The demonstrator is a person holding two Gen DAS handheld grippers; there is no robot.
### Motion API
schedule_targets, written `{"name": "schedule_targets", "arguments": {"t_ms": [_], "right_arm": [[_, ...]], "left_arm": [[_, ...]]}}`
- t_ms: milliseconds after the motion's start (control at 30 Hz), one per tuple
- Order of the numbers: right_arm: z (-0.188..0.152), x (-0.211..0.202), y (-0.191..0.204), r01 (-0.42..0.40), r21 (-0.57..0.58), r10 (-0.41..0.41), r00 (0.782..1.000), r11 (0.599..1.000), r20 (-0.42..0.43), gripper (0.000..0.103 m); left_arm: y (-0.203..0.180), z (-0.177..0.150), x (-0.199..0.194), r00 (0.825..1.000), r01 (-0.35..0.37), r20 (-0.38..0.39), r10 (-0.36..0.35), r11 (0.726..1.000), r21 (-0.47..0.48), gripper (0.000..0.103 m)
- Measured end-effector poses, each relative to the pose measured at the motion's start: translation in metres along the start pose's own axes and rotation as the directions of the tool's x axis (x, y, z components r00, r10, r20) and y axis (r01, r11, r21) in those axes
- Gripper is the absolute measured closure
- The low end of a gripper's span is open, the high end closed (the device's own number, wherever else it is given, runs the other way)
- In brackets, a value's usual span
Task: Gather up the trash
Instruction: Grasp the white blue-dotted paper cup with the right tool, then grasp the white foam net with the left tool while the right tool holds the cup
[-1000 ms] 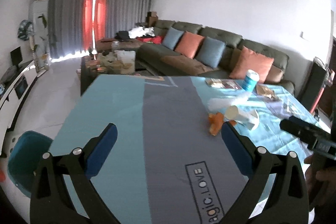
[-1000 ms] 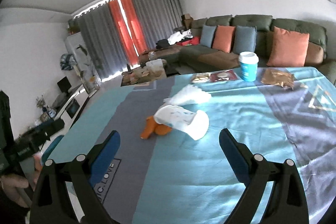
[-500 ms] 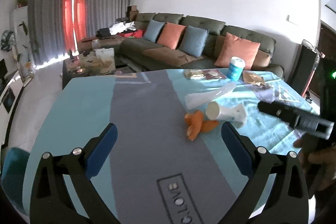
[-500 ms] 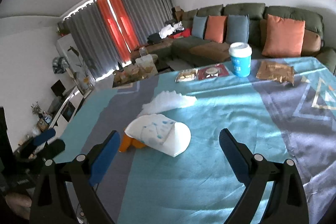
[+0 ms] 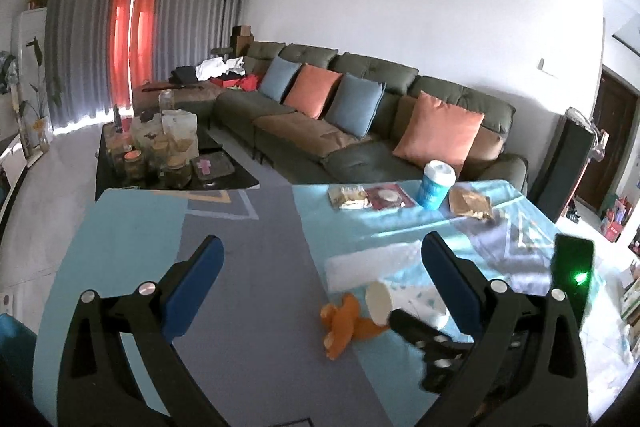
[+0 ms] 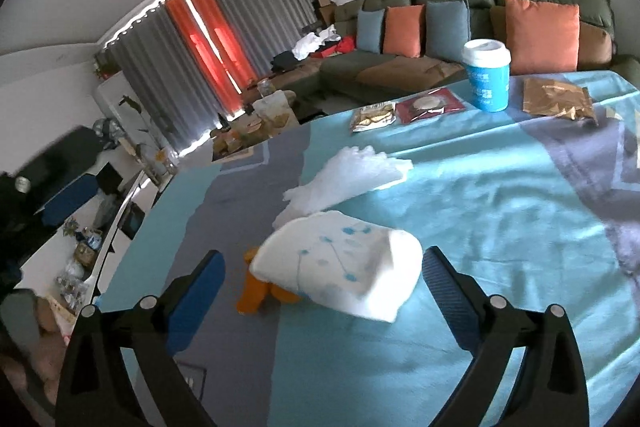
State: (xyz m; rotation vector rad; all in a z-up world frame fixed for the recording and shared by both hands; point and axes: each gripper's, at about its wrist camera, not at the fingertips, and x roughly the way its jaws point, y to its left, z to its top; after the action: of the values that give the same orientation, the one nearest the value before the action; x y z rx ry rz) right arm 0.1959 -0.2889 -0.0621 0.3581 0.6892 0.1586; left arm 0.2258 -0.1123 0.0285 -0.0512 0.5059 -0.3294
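Observation:
A crushed white paper cup [image 6: 344,263] with blue dots lies on its side on the teal and grey tablecloth [image 6: 500,227]. Orange peel [image 6: 256,293] lies against it, and a clear plastic bag [image 6: 348,175] lies just behind. My right gripper [image 6: 320,267] is open, its blue pads either side of the cup, just above it. My left gripper [image 5: 320,263] is open and empty above the cloth; the cup [image 5: 384,303] and the peel [image 5: 346,321] lie between its pads and lower. The right gripper's finger [image 5: 424,337] reaches in beside the cup.
A blue cup with a white lid [image 6: 488,77], a snack packet [image 6: 372,117], a red packet [image 6: 430,105] and a gold wrapper [image 6: 558,99] lie along the table's far edge. A green sofa with cushions [image 5: 360,99] stands behind. A cluttered coffee table [image 5: 168,155] stands at the left.
My right gripper has moved forward and down onto the cup, which now sits between its pads. My left gripper has swung right, toward the cup and peel.

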Motion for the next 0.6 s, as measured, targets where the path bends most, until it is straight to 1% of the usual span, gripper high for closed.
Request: {"name": "schedule_targets", "arguments": {"t_ms": [67, 167, 233, 267, 300, 333, 400, 600], "right_arm": [[0.0, 0.008, 0.004, 0.04, 0.002, -0.04, 0.999, 0.999, -0.013, 0.007], [0.0, 0.015, 0.006, 0.068, 0.01, -0.068, 0.998, 0.998, -0.017, 0.007], [0.0, 0.018, 0.003, 0.081, 0.009, -0.08, 0.997, 0.997, -0.023, 0.01], [0.0, 0.019, 0.002, 0.087, 0.011, -0.087, 0.996, 0.996, -0.029, 0.015], [0.0, 0.02, 0.0, 0.086, 0.015, -0.086, 0.996, 0.996, -0.037, 0.02], [0.0, 0.02, -0.002, 0.088, 0.018, -0.087, 0.995, 0.996, -0.041, 0.021], [0.0, 0.019, -0.004, 0.093, 0.016, -0.092, 0.995, 0.996, -0.041, 0.022], [-0.001, 0.008, -0.014, 0.073, 0.035, -0.072, 0.997, 0.997, -0.021, 0.024]], "left_arm": [[0.004, 0.003, 0.004, 1.0, -0.001, -0.001, 0.001, 1.0, -0.006, 0.005], [0.01, 0.005, 0.01, 1.0, -0.007, -0.01, 0.007, 1.0, -0.018, 0.005], [0.014, 0.007, 0.016, 1.0, -0.003, -0.017, 0.003, 1.0, -0.027, 0.005], [0.015, 0.008, 0.02, 1.0, -0.001, -0.019, 0.0, 1.0, -0.029, 0.005], [0.015, 0.008, 0.023, 1.0, 0.0, -0.023, -0.001, 1.0, -0.029, 0.006], [0.015, 0.008, 0.027, 1.0, 0.003, -0.027, -0.003, 1.0, -0.028, 0.005], [0.014, 0.009, 0.032, 0.999, 0.011, -0.033, -0.012, 1.0, -0.025, 0.005], [0.006, 0.01, 0.049, 0.998, 0.03, -0.05, -0.03, 1.0, -0.004, 0.005]]}}
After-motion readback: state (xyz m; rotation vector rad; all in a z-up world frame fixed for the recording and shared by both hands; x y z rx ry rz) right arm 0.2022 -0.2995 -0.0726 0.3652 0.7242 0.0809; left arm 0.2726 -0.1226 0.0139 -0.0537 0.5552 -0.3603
